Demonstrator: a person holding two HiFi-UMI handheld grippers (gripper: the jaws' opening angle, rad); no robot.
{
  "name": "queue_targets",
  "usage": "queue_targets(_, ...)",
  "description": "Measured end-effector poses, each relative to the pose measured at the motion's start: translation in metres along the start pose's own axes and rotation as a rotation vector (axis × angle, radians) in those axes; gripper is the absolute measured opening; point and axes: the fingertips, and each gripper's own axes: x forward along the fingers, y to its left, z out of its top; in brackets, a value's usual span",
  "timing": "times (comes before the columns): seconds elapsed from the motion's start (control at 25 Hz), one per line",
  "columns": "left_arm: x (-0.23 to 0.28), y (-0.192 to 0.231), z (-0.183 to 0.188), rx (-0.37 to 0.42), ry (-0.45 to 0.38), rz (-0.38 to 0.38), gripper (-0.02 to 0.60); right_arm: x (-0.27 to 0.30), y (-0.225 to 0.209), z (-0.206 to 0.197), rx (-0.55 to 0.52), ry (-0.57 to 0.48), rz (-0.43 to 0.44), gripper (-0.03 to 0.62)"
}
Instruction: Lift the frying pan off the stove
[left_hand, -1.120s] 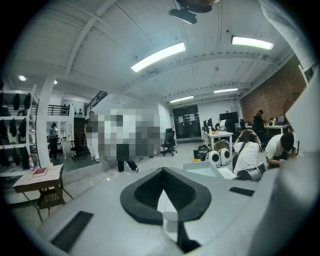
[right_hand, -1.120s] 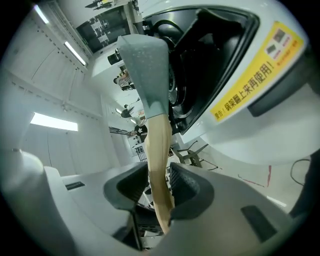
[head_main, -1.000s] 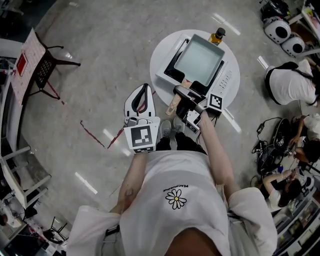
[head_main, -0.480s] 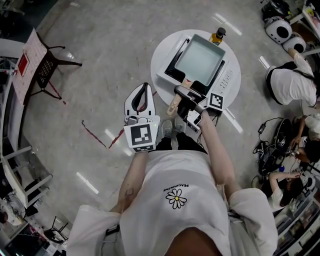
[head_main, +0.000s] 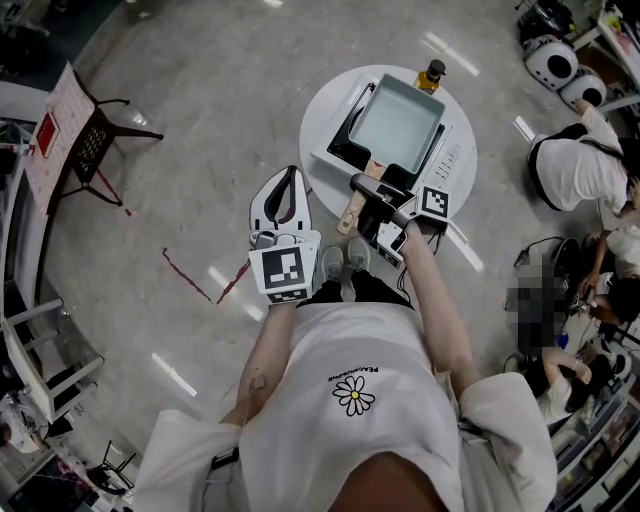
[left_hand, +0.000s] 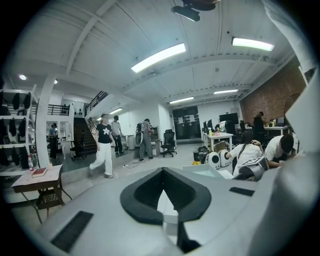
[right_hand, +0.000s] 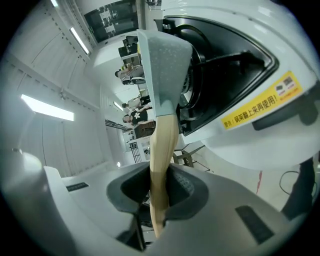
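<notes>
A square pale-green frying pan (head_main: 398, 122) sits on a white stove with a black top (head_main: 450, 160) on a round white table (head_main: 318, 125). Its wooden handle (head_main: 352, 208) sticks out toward me over the table's edge. My right gripper (head_main: 368, 192) is shut on that handle. In the right gripper view the handle (right_hand: 162, 150) runs between the dark pads (right_hand: 186, 192), which have just been closing on it, and the pan (right_hand: 167, 60) fills the view ahead. My left gripper (head_main: 284, 180) hangs left of the table over the floor, shut and holding nothing (left_hand: 163, 172).
An amber bottle (head_main: 432, 74) stands at the table's far edge. My feet (head_main: 345, 262) are right at the table's near side. A dark chair (head_main: 95, 135) stands at left, and seated people (head_main: 580, 165) with gear are at right. A person (left_hand: 104, 150) walks in the left gripper view.
Both grippers and the pan keep their places. Only the head view has shifted slightly.
</notes>
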Motion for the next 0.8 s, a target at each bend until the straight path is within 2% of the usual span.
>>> queue_targets(0.48, -0.004, 0.001, 0.015, -0.006, -0.05, 0.008, 0.0, -0.006, 0.019, -0.004, -0.062, 0.016, -0.042, 0.078)
queue_targets(0.8, -0.013, 0.001, 0.022, -0.007, -0.077, 0.024, -0.002, -0.006, 0.066, -0.009, -0.21, 0.051, -0.014, 0.08)
